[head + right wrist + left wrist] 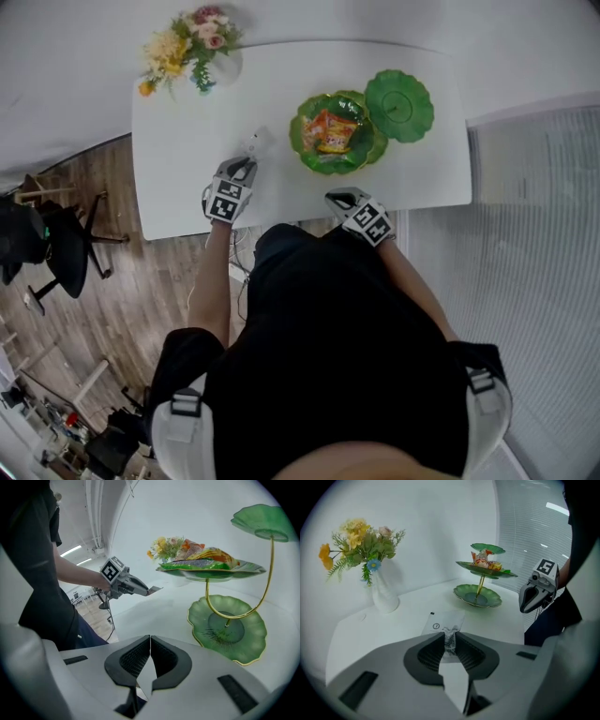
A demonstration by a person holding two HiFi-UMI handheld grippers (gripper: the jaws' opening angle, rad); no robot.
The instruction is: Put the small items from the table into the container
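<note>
My left gripper (450,638) is shut on a small clear sachet (446,622) with a white printed end, lifted a little above the white table (370,630). In the head view the left gripper (242,171) is near the table's front, the sachet (255,142) sticking out ahead of it. The container is a green three-tier leaf stand (334,133); its middle tray (206,566) holds colourful snack packets (201,555). My right gripper (150,640) is shut with nothing in it, just in front of the stand's bottom leaf (229,627). The right gripper view also shows the left gripper (125,585) carrying the sachet (153,590).
A white vase of artificial flowers (192,47) stands at the table's far left corner. The stand's small top leaf (399,105) overhangs to the right. The right gripper (536,591) hangs to the stand's right in the left gripper view. Chairs (56,248) stand on the wooden floor to the left.
</note>
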